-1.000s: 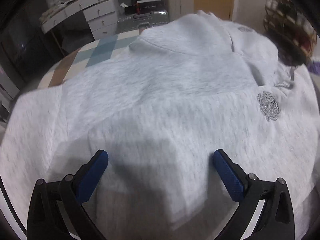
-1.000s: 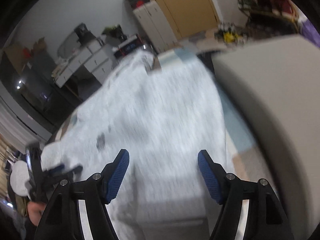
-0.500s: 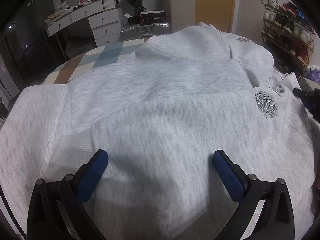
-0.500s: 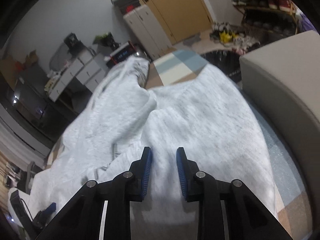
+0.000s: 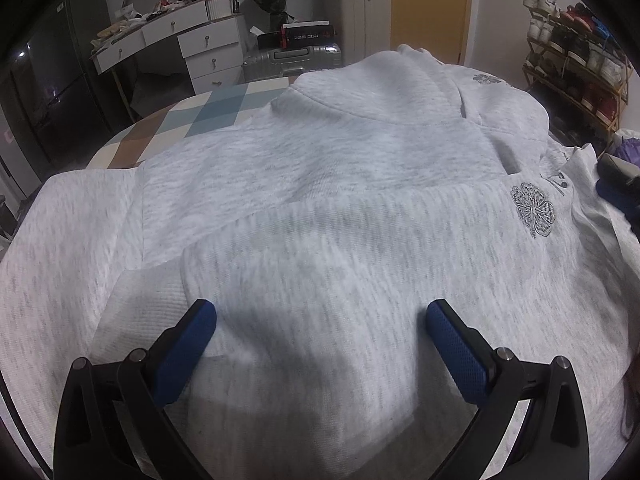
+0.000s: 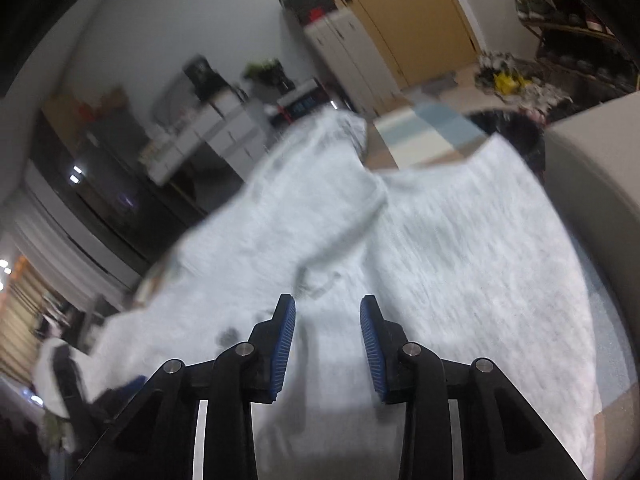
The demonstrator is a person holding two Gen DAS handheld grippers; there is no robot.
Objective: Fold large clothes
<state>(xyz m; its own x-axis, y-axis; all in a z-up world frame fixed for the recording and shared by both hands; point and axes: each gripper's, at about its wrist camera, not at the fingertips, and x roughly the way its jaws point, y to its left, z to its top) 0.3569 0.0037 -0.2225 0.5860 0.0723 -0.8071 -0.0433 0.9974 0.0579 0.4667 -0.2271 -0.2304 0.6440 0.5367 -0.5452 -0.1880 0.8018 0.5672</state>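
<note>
- Left wrist view: the grey hoodie [image 5: 320, 208] is spread across the checked worktop [image 5: 208, 116], hood end far from the camera and hem end near, so its long axis runs straight away from the left gripper [image 5: 320, 316].
- The left gripper hangs just above the near body panel with its blue fingers [image 5: 188, 344] spread wide and nothing between them. A folded-over sleeve or panel edge crosses the cloth just ahead of it, with the flower emblem [image 5: 534, 208] off to the right.
- Right wrist view: the right gripper [image 6: 328, 320] sits low over the hoodie [image 6: 460, 264] on the opposite side, jaws partly apart. The frame is blurred, so whether cloth is caught between them I cannot tell. A raised ridge of fabric runs up and away from its tips.
- Judging from this, the right gripper is nearer a graspable fold; the left faces flat cloth.
- Against half a second ago, the right jaws stand wider and the view has swung, now smeared by motion. The left gripper's spread is unchanged, and the garment lies as it did.
</note>
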